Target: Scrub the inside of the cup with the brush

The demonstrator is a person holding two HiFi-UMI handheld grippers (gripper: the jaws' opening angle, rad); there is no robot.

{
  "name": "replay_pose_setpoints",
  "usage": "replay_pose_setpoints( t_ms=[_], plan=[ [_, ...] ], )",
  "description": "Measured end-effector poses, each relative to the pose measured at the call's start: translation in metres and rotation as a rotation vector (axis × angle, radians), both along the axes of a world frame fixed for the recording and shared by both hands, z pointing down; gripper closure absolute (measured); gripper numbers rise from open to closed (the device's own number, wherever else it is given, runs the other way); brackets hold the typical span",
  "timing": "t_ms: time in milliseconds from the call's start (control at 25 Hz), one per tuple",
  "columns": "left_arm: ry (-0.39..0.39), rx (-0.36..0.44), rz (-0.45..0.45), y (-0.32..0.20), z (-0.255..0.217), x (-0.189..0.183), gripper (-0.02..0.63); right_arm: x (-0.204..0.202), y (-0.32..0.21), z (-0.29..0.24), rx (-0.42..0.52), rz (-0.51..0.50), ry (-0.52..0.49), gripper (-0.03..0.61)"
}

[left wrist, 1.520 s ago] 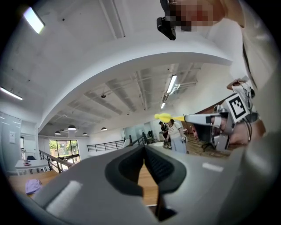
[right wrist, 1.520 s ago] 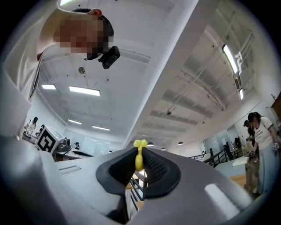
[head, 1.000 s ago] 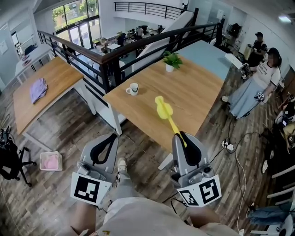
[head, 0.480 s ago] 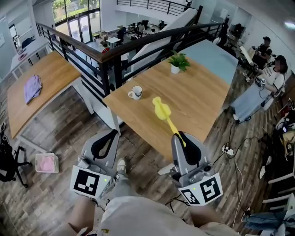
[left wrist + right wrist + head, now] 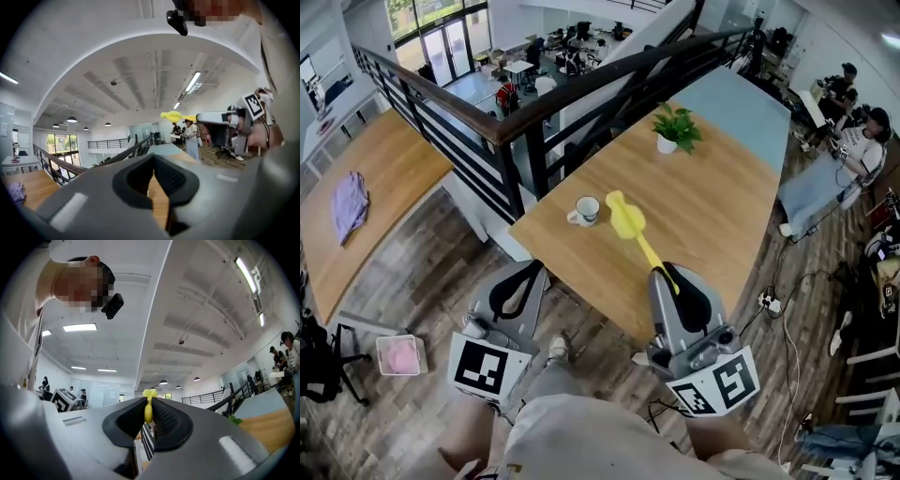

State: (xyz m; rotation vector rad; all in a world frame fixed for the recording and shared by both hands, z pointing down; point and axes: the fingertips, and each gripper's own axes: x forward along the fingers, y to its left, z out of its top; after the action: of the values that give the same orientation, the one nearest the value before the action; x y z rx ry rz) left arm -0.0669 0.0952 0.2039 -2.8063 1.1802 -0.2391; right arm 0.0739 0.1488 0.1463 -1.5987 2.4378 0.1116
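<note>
Table (image 5: 712, 216) brought nearer than a second ago. Cup (image 5: 586, 212) seen left of centre, untouched. Brush (image 5: 628, 222) clamped in right gripper (image 5: 667, 274). Left gripper (image 5: 525, 272) closed, empty. Scrubbing not yet begun; approach judged under way.

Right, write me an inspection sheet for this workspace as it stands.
Surface: wooden table, blue-grey at the far end.
Job's things: white cup upright near the table's left corner; yellow brush held in the air, not in the cup.
Clutter: potted plant at the table's far side.
Grippers: left gripper shut, empty; right gripper shut on the brush handle.
Cables: power strip and loose cables on the floor right of the table.
Surroundings: black railing, second table with purple cloth, box on the floor, people at right.
</note>
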Motion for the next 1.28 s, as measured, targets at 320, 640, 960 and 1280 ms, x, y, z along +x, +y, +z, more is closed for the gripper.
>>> replay_pose_setpoints(
  t_ms=[320,640,960,1280],
  plan=[
    [-0.002,-0.055,0.077,-0.107,0.007,-0.013,0.611,-0.022,-0.112,0.005,-0.056,0.054,0.012,0.545],
    [0.007,-0.08,0.163,-0.17,0.018,-0.014,0.611,-0.028,-0.171,0.017,-0.133,0.114,0.071,0.545],
    [0.018,-0.1,0.174,-0.201,0.034,-0.009,0.609,-0.02,-0.194,0.034,-0.215,0.135,0.112,0.545],
    [-0.004,-0.12,0.118,-0.219,0.049,-0.007,0.607,-0.009,-0.21,0.074,-0.339,0.073,0.113,0.545]
  ],
)
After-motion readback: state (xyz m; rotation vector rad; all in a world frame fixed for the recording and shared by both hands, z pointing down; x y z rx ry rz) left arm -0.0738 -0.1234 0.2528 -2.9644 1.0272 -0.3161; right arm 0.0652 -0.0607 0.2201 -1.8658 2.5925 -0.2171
